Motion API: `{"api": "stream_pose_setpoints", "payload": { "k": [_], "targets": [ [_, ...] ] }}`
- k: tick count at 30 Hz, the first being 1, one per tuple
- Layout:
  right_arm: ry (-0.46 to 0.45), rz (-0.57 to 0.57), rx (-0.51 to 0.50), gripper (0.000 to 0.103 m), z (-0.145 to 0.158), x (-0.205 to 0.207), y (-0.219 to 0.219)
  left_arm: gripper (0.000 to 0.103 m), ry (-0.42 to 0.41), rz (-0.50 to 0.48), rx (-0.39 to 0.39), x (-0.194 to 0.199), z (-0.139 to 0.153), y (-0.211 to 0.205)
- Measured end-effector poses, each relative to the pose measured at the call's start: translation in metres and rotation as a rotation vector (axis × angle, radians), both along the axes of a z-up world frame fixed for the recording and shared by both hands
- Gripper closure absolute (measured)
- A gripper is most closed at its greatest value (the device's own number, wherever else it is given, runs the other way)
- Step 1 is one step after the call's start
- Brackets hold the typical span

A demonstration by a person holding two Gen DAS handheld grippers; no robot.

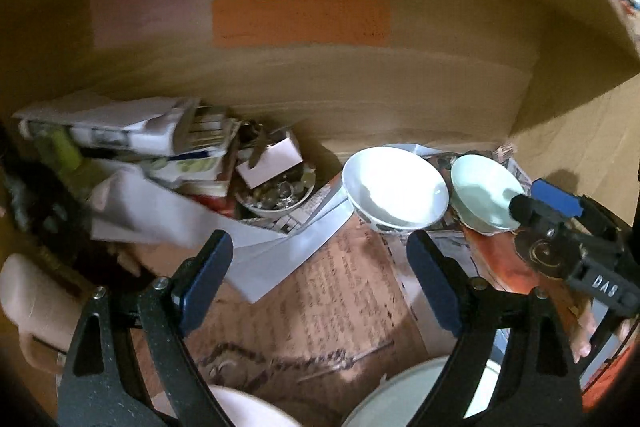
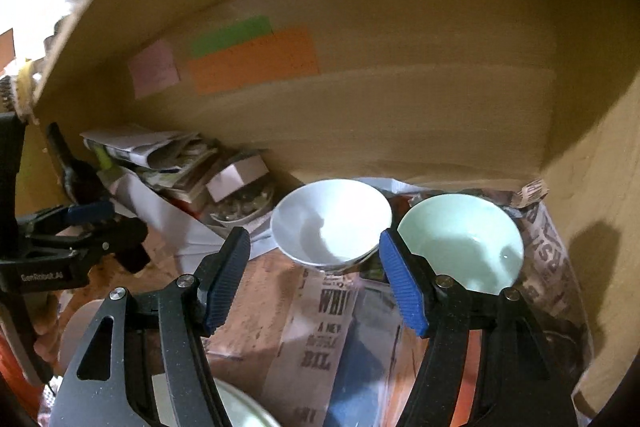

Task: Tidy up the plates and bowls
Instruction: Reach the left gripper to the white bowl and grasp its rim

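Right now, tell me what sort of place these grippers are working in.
Probably the inside of a household cupboard or shelf: plain wooden back wall, newspaper lining underfoot, a white ceramic bowl beside a pale green bowl, and stacked papers and boxes.

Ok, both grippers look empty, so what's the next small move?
Probably ease the right gripper forward to the white bowl. Its jaws are open and empty, and that bowl sits just ahead, beside the green bowl.

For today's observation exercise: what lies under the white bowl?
Printed newspaper sheets lie under the white bowl. Its base and the surface beneath the papers are hidden.
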State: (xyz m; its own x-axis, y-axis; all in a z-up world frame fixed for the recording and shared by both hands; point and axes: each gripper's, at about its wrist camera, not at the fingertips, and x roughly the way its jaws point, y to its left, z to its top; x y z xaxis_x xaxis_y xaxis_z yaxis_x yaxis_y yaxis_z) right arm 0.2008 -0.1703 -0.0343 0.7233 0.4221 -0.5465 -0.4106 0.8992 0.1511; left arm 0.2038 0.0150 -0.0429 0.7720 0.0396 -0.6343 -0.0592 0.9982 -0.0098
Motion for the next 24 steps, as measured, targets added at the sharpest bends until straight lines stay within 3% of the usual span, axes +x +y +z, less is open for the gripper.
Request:
{"api": "stream_pose_setpoints", "payload": {
  "k": [8,17,24],
  "targets": [
    [0.073,-0.011,0.005,0.039,-0.029,0.032,-0.004,0.015,0.11,-0.005,0.02,0.072,-0.028,-0.012],
    [0.136,-0.034,0.01,0.039,-0.054,0.05,-0.012,0.043,0.266,-0.025,-0.016,0.124,-0.068,-0.015],
    [0.16,-0.025,0.007,0.039,-0.06,0.051,-0.013,0.068,0.316,-0.081,-0.026,0.143,-0.086,-0.023]
  ]
}}
